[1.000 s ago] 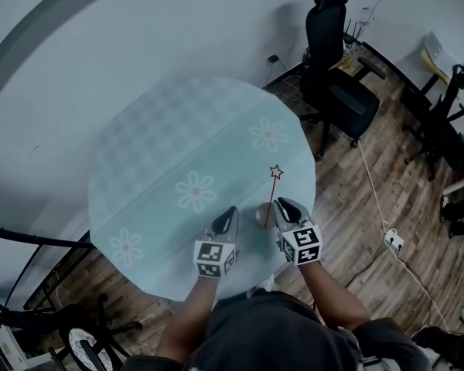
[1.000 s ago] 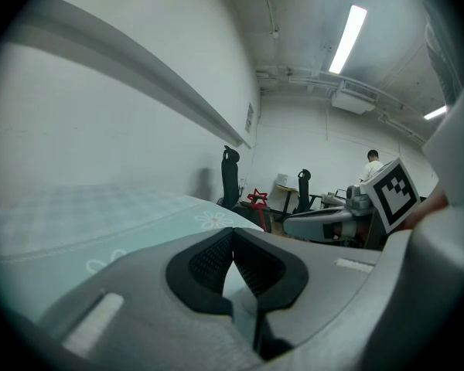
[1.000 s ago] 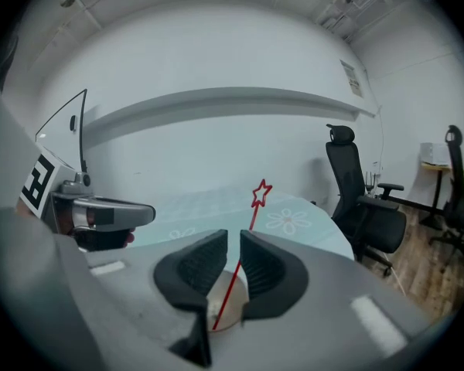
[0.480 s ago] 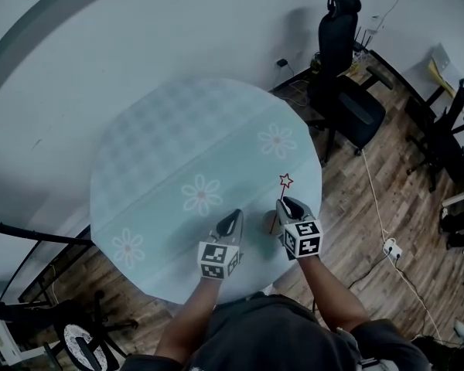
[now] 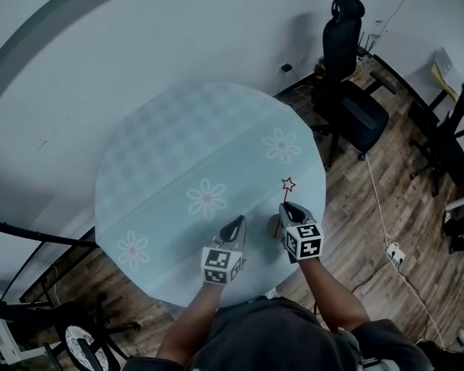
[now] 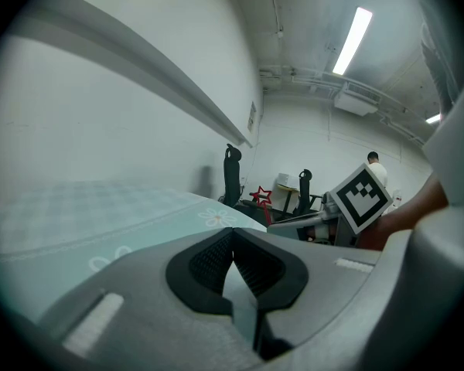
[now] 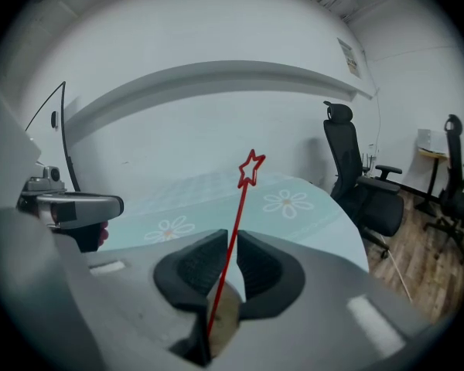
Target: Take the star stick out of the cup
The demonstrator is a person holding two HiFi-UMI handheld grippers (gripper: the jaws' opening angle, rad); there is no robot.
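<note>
The red star stick (image 5: 288, 184) leans up out of a small beige cup (image 7: 226, 319) near the right front edge of the round table (image 5: 178, 145). In the head view the cup is hidden under my right gripper (image 5: 286, 208). In the right gripper view the stick (image 7: 251, 168) runs up between the right gripper's (image 7: 230, 242) jaws, which stand a thin gap apart around it, above the cup. My left gripper (image 5: 237, 222) hovers to the left of the cup, shut and empty (image 6: 232, 234). It sees the star (image 6: 261, 195) beside the right gripper's marker cube (image 6: 361, 199).
The table wears a pale blue cloth with daisies, and its front edge lies just below both grippers. A black office chair (image 5: 348, 91) stands behind the table to the right, another chair (image 5: 448, 130) farther right. A cable and power strip (image 5: 393, 250) lie on the wooden floor.
The right gripper's jaws have narrowed in around the stick and now cover the cup in the head view. The left gripper has drawn slightly back from the cup.
</note>
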